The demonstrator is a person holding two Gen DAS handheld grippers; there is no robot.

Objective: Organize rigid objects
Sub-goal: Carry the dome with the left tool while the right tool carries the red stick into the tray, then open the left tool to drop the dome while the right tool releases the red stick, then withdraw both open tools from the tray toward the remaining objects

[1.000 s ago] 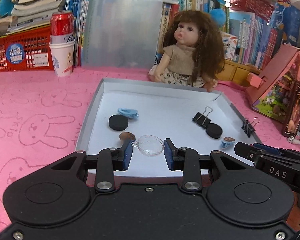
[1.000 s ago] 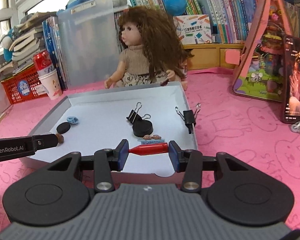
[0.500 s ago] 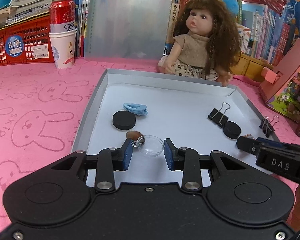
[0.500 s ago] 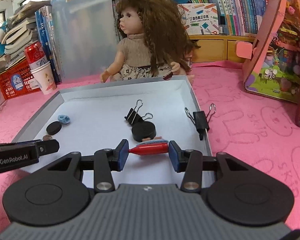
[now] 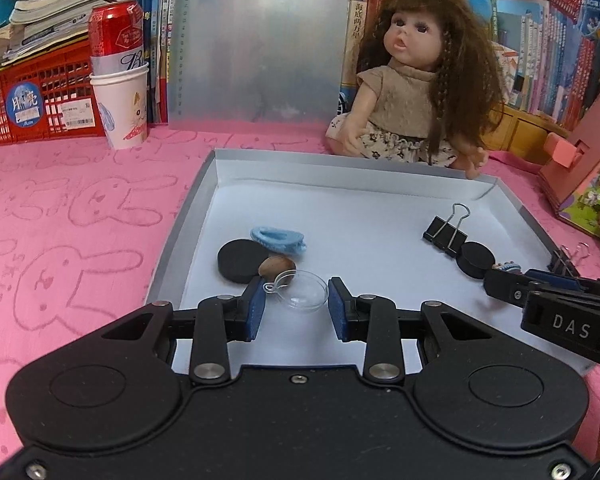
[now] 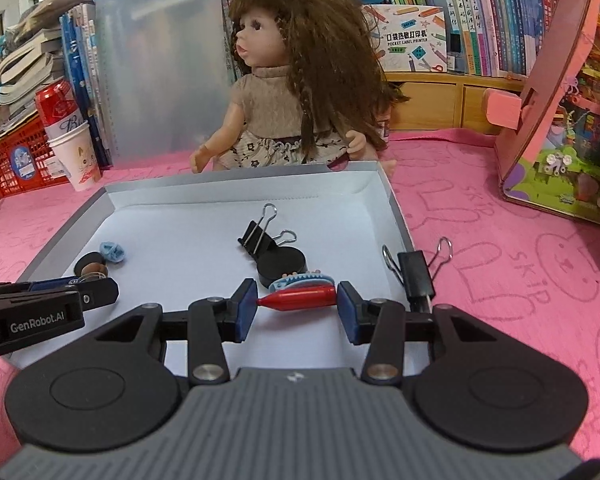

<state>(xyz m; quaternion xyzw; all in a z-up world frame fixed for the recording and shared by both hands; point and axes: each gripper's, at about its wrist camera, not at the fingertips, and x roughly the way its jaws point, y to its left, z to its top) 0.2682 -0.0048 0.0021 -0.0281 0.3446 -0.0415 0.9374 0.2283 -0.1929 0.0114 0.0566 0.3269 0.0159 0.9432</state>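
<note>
Pink bunny-print cloth covers the table, with bookshelves across the back. At lower centre of the left wrist view, the left gripper clamps a clear shallow plastic dish with a small loop between its blue pads, tilted downward over the near part of the shallow white cardboard tray. Just beyond the dish lie a brown nut-like piece, a black round disc and a pale blue clip-shaped piece. At lower centre of the right wrist view, the right gripper grips a red bullet-shaped plastic piece end to end, also angled down over the tray's near edge. Behind it sit a small blue-striped figure, a second black disc and a black binder clip. Only the right view shows the other black binder clip clamped on the tray's right wall clearly; the left view shows just its wire loops. A long-haired doll in a beige top sits behind the tray.
</note>
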